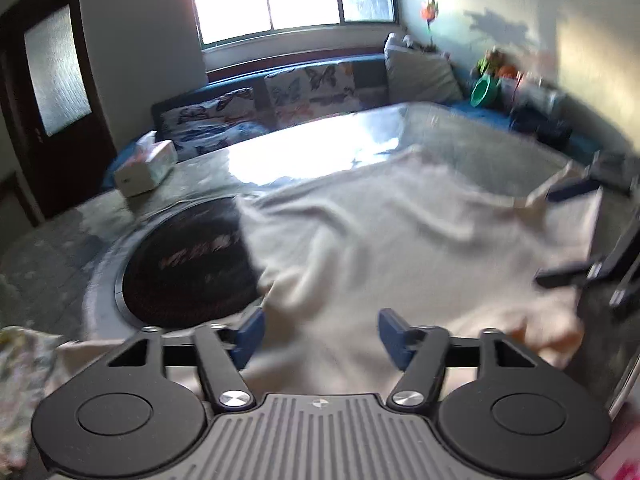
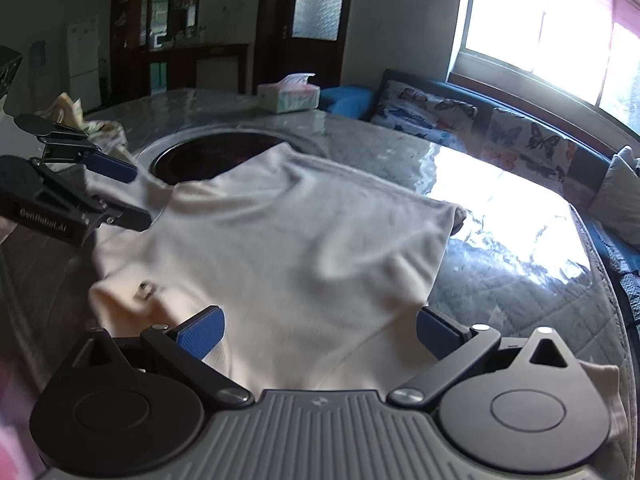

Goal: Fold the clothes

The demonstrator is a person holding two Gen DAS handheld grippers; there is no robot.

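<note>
Only the right wrist view shows the shirt's label.

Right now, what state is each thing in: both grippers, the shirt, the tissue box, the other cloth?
left gripper: jaws apart, white shirt between the pads, no pinch visible
right gripper: jaws wide open over the shirt's near edge
white shirt: spread on the table, wrinkled, not yet folded, partly covering the round dark inset
tissue box: on the table, a tissue sticking out
patterned cloth: bunched, unfolded
</note>
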